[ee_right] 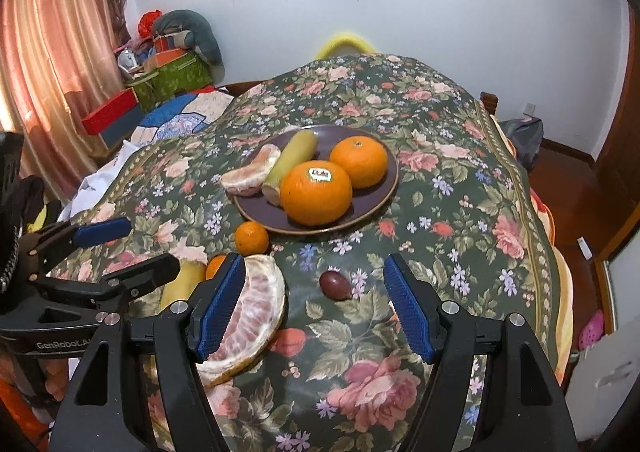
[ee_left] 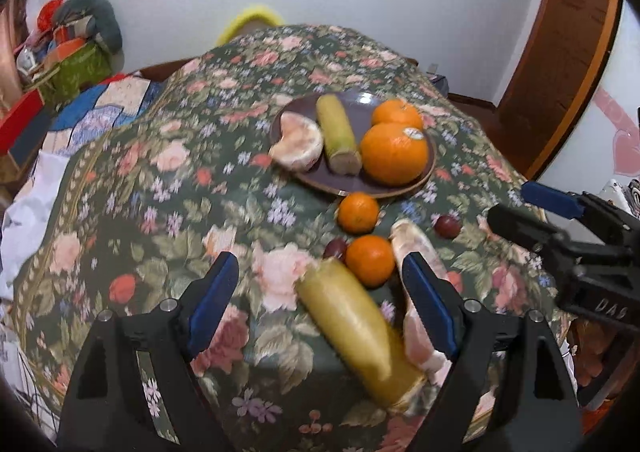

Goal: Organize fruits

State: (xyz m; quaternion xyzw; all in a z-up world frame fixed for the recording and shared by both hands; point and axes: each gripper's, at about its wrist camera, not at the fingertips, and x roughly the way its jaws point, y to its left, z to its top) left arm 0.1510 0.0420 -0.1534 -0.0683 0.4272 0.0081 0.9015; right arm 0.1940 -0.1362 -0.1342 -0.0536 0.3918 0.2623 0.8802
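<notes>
A dark purple plate (ee_left: 360, 105) (ee_right: 390, 182) holds a pomelo piece (ee_left: 298, 143), a yellow-green sugarcane piece (ee_left: 338, 132) and two oranges (ee_left: 394, 154) (ee_right: 316, 192). On the floral cloth lie two small oranges (ee_left: 358, 212) (ee_left: 370, 260), two dark passion fruits (ee_left: 447, 226) (ee_right: 335, 285), a pomelo wedge (ee_right: 252, 316) and a yellow sugarcane piece (ee_left: 356, 328). My left gripper (ee_left: 320, 300) is open around the yellow piece, low over the cloth. My right gripper (ee_right: 316, 308) is open and empty, its left finger in front of the pomelo wedge.
The table (ee_right: 500, 188) is covered by the floral cloth and drops off at right. A bed with boxes and bags (ee_right: 168, 80) stands at left, a curtain (ee_right: 56, 52) beyond it. A yellow chair back (ee_right: 344, 44) shows behind the table.
</notes>
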